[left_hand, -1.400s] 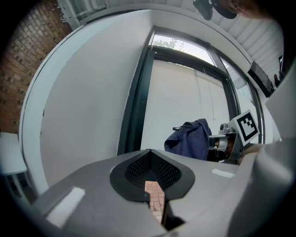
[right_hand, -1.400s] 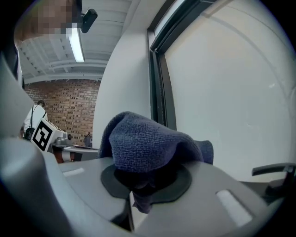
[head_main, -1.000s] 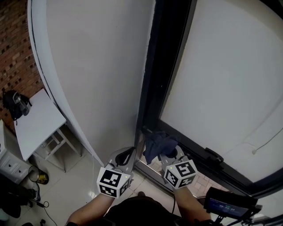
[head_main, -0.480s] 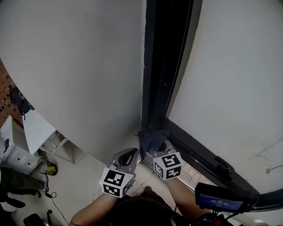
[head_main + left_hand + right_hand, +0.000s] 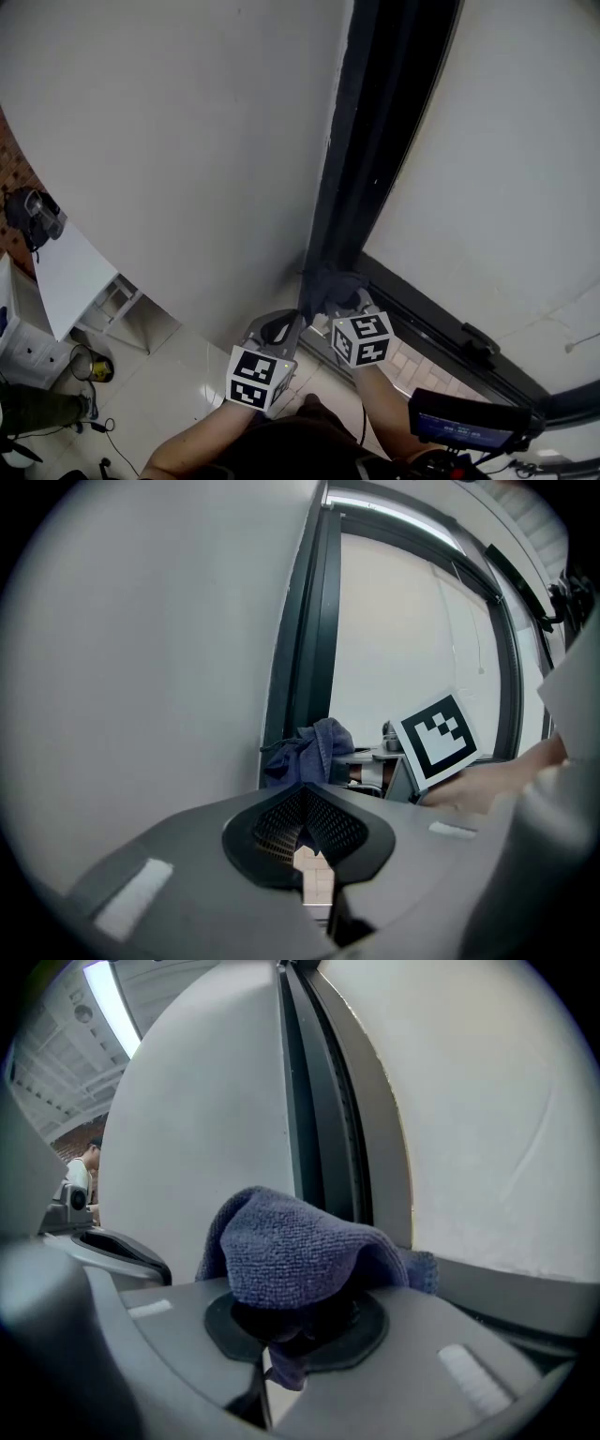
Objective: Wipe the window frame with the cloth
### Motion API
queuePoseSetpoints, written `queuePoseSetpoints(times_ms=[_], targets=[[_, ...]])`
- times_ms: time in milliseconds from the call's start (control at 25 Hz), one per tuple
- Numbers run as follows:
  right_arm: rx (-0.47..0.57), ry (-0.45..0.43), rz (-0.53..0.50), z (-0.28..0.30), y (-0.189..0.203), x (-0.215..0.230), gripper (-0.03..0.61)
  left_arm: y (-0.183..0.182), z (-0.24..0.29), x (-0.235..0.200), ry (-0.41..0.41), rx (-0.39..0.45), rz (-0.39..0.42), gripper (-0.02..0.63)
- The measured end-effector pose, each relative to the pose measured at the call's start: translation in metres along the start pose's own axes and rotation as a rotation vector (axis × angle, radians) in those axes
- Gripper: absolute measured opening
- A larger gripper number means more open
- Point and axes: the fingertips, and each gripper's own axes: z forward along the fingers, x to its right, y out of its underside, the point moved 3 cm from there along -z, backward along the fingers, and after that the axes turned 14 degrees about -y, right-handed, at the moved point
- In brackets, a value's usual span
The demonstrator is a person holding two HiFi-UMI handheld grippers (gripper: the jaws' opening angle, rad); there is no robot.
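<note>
In the head view we counted two hand-held grippers, one cloth and one window frame. The left hand-held gripper (image 5: 279,328) hung just beside the right hand-held gripper (image 5: 330,300), low over the tiled floor (image 5: 178,380). The cloth (image 5: 328,281) was a dark blue bundle at the foot of the dark window frame (image 5: 375,169), where its upright met its lower rail. One white table (image 5: 70,277) stood well apart at the left, below the pale wall (image 5: 187,141).

In the left gripper view we saw the left hand-held gripper (image 5: 302,803) with its jaws together and nothing between them. Beyond it, the one cloth (image 5: 314,750) sat bunched against the base of the window frame (image 5: 309,649). One marker cube (image 5: 436,738) of the other gripper showed to its right.

In the right gripper view we saw the right hand-held gripper (image 5: 295,1321) clamped on the cloth (image 5: 291,1251). The cloth was blue-violet with a fine looped pile, and it rose in a rounded hump above the jaws. One corner trailed to the right and a small tail hung below the pads. The window frame (image 5: 323,1119) ran up just behind it.
</note>
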Motion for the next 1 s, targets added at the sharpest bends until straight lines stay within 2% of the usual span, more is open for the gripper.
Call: queuePoseSetpoints(times_ms=[440, 1000], targets=[[0.066, 0.058, -0.042, -0.019, -0.048, 0.0, 0.047, -0.049, -0.005, 0.013, 0.093, 0.084, -0.004, -0.006], [0.146, 0.07, -0.145, -0.038, -0.132, -0.014, 0.046, -0.131, -0.022, 0.014, 0.085, 0.23, 0.014, -0.006]])
